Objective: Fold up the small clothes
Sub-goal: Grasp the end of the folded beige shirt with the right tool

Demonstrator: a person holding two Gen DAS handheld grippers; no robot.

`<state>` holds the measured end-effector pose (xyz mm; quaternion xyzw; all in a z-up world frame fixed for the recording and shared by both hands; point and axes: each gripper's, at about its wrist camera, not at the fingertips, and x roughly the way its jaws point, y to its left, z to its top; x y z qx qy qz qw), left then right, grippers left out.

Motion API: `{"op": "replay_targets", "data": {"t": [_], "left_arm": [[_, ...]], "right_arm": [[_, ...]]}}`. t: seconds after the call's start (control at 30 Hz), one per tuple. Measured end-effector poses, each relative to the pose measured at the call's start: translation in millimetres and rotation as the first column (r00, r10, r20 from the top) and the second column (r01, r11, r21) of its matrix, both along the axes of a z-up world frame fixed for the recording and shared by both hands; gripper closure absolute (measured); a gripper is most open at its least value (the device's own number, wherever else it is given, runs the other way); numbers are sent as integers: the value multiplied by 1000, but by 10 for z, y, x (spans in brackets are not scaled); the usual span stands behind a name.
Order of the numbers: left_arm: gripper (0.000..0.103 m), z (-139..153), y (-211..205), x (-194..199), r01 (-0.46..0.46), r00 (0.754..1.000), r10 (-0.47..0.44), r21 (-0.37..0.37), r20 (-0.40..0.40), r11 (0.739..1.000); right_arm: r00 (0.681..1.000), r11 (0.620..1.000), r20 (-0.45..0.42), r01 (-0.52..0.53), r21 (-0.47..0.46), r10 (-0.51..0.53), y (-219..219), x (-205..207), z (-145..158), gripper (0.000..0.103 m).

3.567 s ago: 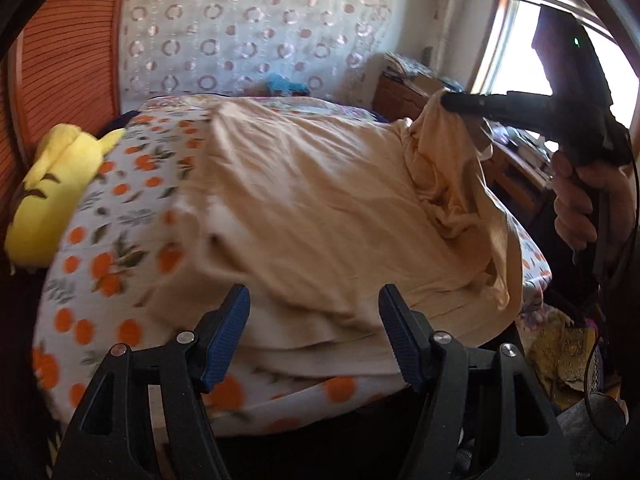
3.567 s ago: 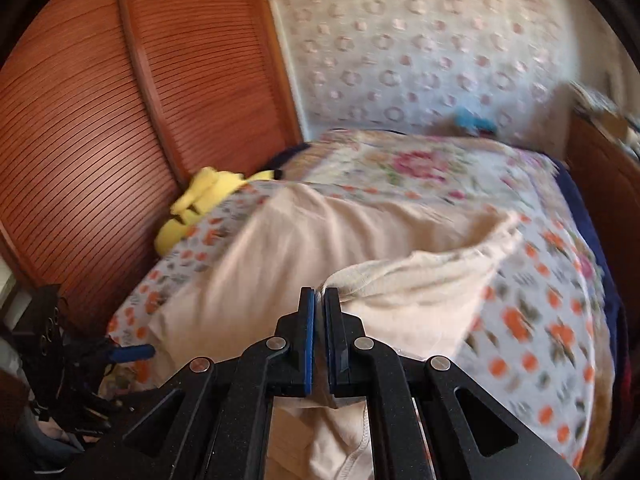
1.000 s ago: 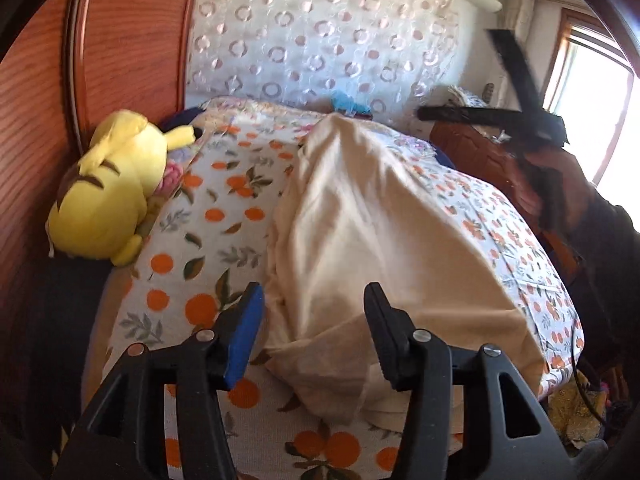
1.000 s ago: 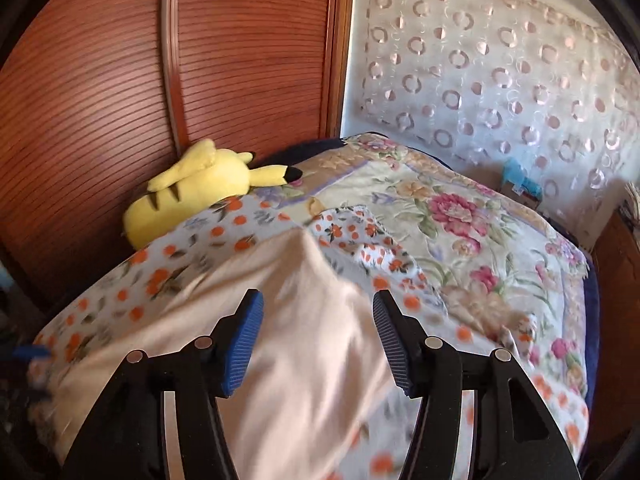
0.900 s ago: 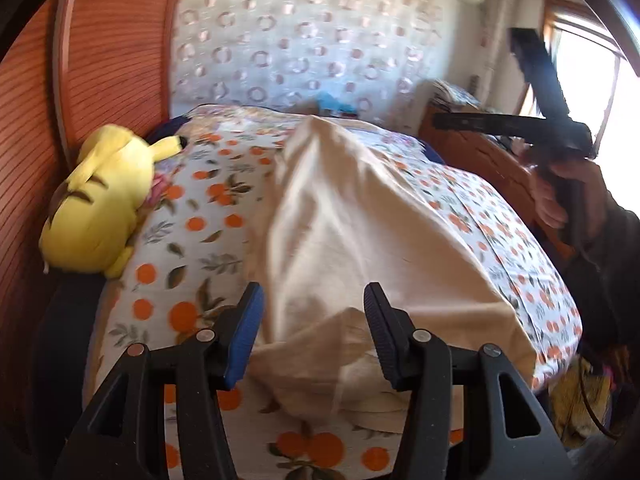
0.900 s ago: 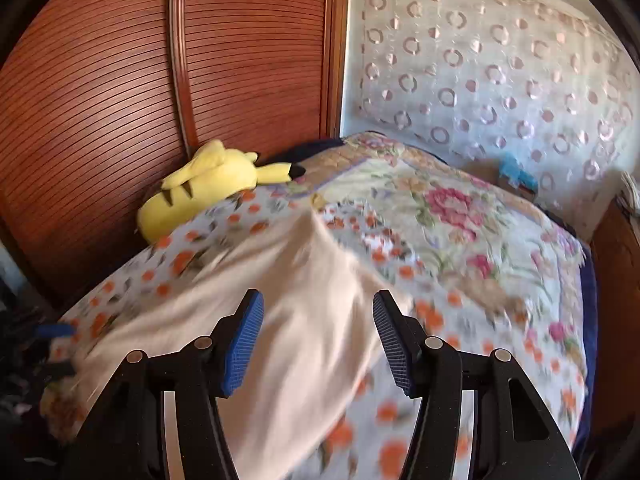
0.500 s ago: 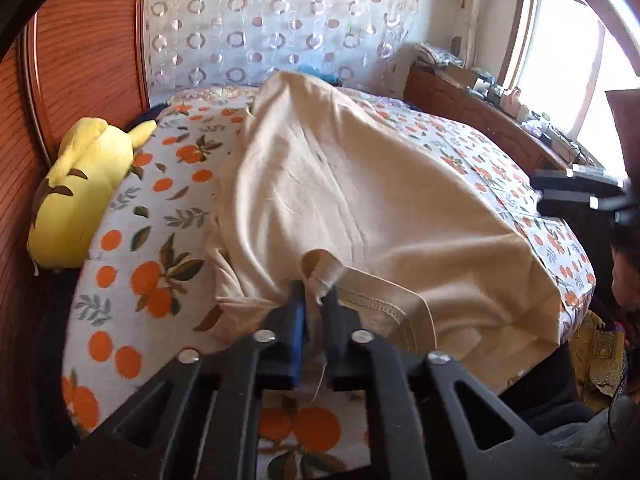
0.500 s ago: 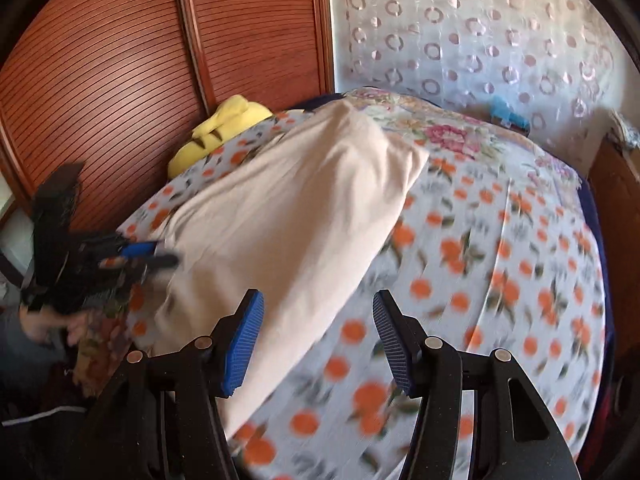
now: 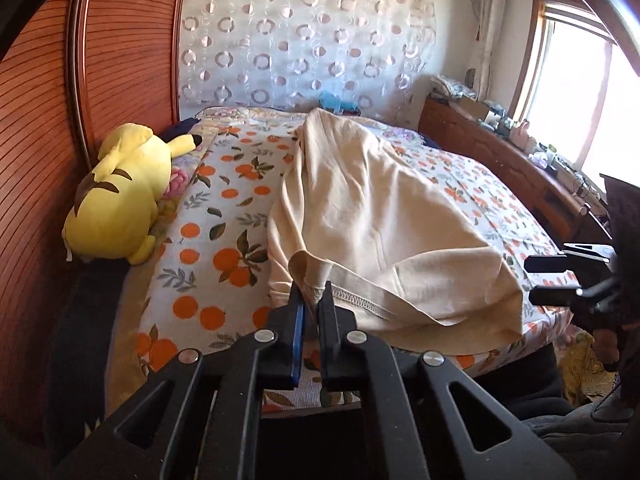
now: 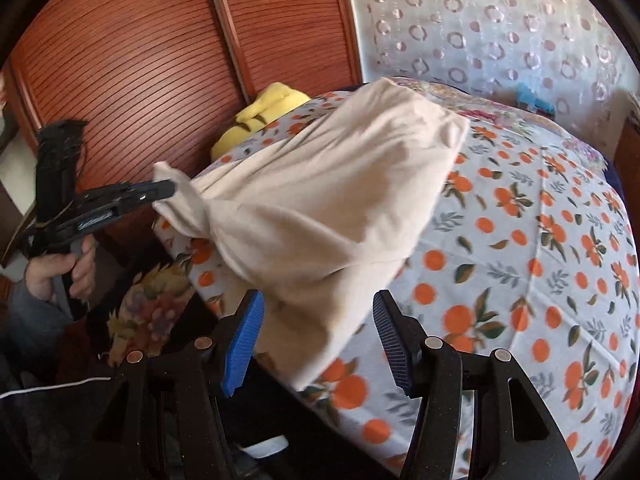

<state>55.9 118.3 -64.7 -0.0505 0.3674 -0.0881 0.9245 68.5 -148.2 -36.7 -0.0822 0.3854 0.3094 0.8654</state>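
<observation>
Left gripper [image 9: 311,300] is clamping the hemmed near-left corner of the cream garment [image 9: 372,216], jaws closed on a bunched fold with stitching showing just beside the pads. Likely holding it there to carry that corner over for the next fold, or to tension the hem.

Right gripper [image 10: 318,336] is hanging with jaws spread wide, gripping nothing; the garment's near-right corner is sitting between and just beyond its fingertips, draping over the bed's [image 10: 540,280] near edge. Probably lining up to pinch it.

Garment is lying lengthwise down the middle of the bed, far end towards the curtain [image 9: 304,40], near hem at the foot edge. Yellow plush [image 9: 120,196] is resting along the bed's left edge, well apart from the garment.
</observation>
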Motion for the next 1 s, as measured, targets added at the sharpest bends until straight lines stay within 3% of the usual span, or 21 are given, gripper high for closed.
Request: {"op": "replay_targets", "data": {"t": [0.17, 0.37, 0.43, 0.47, 0.5, 0.63, 0.73, 0.83, 1.0], "left_arm": [[97, -21, 86, -114, -17, 1000, 17, -15, 21, 1000], [97, -53, 286, -284, -48, 999, 48, 2, 0, 999], [82, -22, 296, -272, -45, 999, 45, 14, 4, 999], [65, -8, 287, -258, -40, 999, 40, 18, 10, 999], [53, 4, 278, -239, -32, 999, 32, 13, 20, 999], [51, -2, 206, -77, -29, 1000, 29, 0, 6, 1000], [51, -55, 158, 43, -40, 999, 39, 22, 17, 999], [51, -244, 126, 237, -46, 998, 48, 43, -44, 998], [50, -487, 83, 368, -25, 994, 25, 7, -109, 1000]], "right_arm": [[997, 999, -70, 29, -39, -31, 6, 54, -224, 44], [997, 999, -65, 43, 22, -42, -66, 123, -190, 44], [997, 997, -62, 50, 58, -46, -113, 125, -127, 44], [997, 996, -53, 57, 68, -53, -120, 121, -125, 44], [997, 995, -43, 67, 75, -64, -131, 134, -121, 42], [994, 990, -25, 104, 99, -102, -119, 218, -170, 41], [991, 989, -18, 134, 67, -133, -67, 291, -245, 41], [988, 987, -62, 147, 68, -143, -23, 372, -371, 41], [988, 989, -91, 134, 71, -127, 50, 420, -490, 41]]}}
